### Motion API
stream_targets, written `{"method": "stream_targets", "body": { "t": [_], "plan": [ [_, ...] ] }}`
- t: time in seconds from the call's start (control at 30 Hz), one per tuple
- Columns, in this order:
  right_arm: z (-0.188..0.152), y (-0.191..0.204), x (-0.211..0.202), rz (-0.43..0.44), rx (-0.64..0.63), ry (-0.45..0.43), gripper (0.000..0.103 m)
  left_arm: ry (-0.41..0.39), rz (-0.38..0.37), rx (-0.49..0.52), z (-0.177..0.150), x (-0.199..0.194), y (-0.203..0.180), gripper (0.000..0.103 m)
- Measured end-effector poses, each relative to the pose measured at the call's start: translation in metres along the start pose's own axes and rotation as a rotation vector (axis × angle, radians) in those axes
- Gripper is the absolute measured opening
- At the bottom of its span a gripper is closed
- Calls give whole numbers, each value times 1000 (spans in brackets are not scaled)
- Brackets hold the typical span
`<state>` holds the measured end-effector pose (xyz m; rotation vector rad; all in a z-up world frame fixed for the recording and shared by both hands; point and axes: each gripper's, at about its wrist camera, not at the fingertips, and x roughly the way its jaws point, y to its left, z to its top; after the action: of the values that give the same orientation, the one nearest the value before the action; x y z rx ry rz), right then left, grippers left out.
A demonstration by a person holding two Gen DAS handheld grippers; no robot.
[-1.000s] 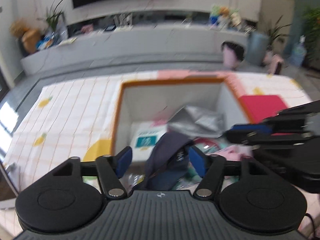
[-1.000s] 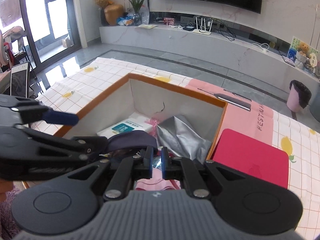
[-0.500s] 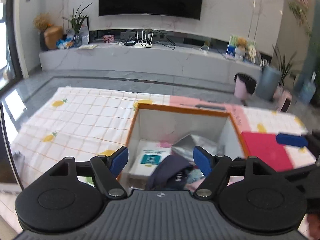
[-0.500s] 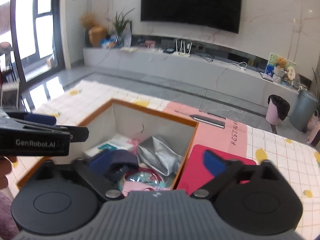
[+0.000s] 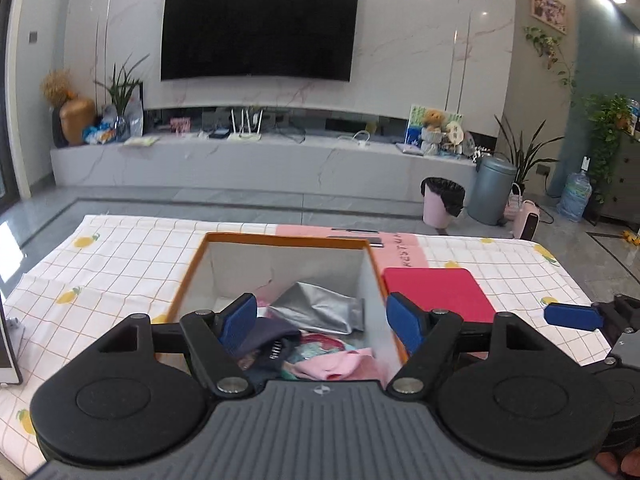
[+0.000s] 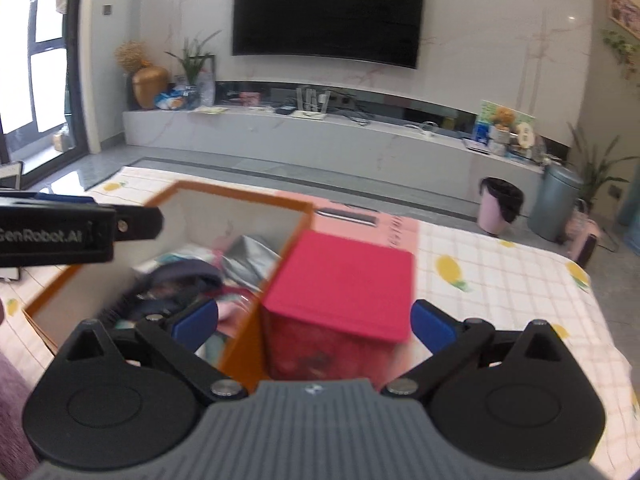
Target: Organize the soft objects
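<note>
My left gripper point(image 5: 322, 322): jaws wide apart, nothing between the blue pads; it hangs over the near end of the box, and in the right wrist view it shows at 9 o'clock point(image 6: 76, 232).
Tablecloth point(image 5: 120, 264): white check with yellow fruit prints, running from 9 o'clock to 3 o'clock under everything.
Box point(image 5: 288, 238): orange rim, pale inner walls, open top, dead ahead at 12 o'clock of my left pads.
Navy cloth point(image 5: 264, 334): inside the box at its near left, just past my left pad at 10 o'clock.
Silver bag point(image 5: 320, 308): crumpled, in the middle of the box, at 12 o'clock from the navy cloth's far edge.
Pink cloth point(image 5: 336, 364): near right corner of the box, touching the printed bits beside it; I cannot tell what those are.
Red block point(image 6: 344, 280): stands on the tablecloth just beside the box's right wall, at 3 o'clock of it; seen also from my left point(image 5: 436, 292).
My right gripper point(image 6: 314, 322): jaws have just been opening and now stand full wide, one pad over the box, the other past the red block's right side; the block's near end lies in the gap, untouched. From my left view one blue pad shows at 3 o'clock point(image 5: 574, 316).
Pink bin point(image 5: 442, 202): on the floor at 1 o'clock, well apart from the table.
</note>
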<state>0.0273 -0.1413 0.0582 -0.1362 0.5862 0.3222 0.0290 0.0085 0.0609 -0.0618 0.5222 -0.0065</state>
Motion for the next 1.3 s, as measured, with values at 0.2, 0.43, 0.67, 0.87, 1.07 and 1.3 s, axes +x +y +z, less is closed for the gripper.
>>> {"method": "stream_targets", "body": {
  "t": [0.2, 0.43, 0.67, 0.87, 1.07, 1.3],
  "plan": [
    [-25, -17, -8, -31, 75, -6, 100, -20, 25, 40, -17, 7, -24, 86],
    [-34, -22, -6, -6, 115, -34, 100, -22, 63, 50, -33, 16, -30, 84],
    [-39, -16, -4, -15, 83, -27, 100, -18, 49, 60, -37, 14, -31, 84],
    [-38, -18, -5, -19, 89, -24, 100, -16, 40, 63, -40, 15, -34, 83],
    [-38, -18, -4, -17, 90, -18, 100, -15, 38, 61, -40, 15, -33, 83],
    [-38, -17, -4, -15, 91, -9, 100, -10, 40, 61, -39, 16, -34, 83]
  ]
}}
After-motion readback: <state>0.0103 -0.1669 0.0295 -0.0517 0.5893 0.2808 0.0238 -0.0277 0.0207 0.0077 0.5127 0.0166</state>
